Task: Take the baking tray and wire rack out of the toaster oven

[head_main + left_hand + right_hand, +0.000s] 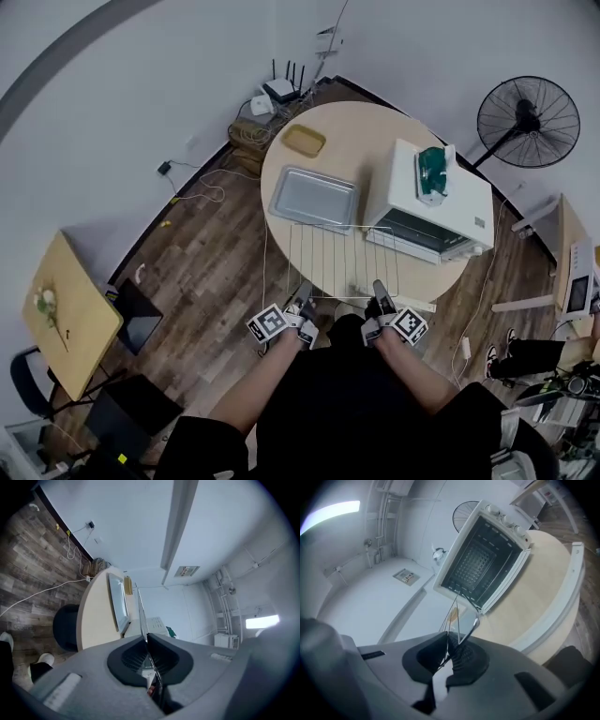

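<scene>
The right gripper view looks straight into the dark toaster oven [480,564], with its door open. The head view shows only its white top. The left gripper [302,302] and right gripper [379,295] are both squeezed tight on the near edge of the thin silver wire rack [333,258]. The rack is out of the oven, over the near edge of the round table [366,131]. The baking tray [314,199] lies just beyond the rack, left of the oven. A fan [528,120] stands far right.

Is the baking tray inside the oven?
No, the tray lies on the table beside the open oven.
</scene>
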Tool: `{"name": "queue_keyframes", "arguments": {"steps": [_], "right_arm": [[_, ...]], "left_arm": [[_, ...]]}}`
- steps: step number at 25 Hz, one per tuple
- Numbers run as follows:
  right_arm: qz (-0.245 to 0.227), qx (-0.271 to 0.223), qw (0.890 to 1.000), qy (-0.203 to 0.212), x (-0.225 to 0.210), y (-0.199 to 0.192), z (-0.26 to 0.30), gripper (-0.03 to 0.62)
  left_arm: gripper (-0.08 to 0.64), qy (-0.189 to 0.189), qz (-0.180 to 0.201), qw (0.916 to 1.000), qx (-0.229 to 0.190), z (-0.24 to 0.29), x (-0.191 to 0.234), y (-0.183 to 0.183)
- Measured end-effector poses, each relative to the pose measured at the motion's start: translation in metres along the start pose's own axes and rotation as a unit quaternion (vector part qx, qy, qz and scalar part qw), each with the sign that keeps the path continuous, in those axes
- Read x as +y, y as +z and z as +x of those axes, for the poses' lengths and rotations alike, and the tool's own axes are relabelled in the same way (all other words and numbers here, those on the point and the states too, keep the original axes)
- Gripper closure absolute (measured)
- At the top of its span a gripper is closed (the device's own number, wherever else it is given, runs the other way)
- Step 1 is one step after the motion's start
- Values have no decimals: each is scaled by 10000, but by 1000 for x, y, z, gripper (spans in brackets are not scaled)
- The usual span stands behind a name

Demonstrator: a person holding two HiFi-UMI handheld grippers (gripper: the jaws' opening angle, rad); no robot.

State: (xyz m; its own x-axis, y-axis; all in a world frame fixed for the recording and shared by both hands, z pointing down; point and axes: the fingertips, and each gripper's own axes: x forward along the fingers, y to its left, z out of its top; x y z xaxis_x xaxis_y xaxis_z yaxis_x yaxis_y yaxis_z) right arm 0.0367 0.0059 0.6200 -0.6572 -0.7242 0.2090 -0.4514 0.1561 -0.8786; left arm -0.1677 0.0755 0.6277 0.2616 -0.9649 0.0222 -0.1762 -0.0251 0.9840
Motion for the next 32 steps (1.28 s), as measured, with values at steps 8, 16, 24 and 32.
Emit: {"name": "queue_keyframes", "arguments": {"steps": [8,16,24,32], "right_arm": [[-96,723,9972,183,20,-45,55,589],[287,810,9962,147,18,-65,117,589],[687,565,9960,-82,10,-49,179,589],[1073,319,9927,-442,-5,-39,221,589]], "left_arm": [[540,247,-129,9974,-671,-34,27,50],[541,506,-20,9961,-723,-15,48,108],[541,674,55,9972,-334,48,61,158],[540,977,206,9947,253,107,80,194]]}}
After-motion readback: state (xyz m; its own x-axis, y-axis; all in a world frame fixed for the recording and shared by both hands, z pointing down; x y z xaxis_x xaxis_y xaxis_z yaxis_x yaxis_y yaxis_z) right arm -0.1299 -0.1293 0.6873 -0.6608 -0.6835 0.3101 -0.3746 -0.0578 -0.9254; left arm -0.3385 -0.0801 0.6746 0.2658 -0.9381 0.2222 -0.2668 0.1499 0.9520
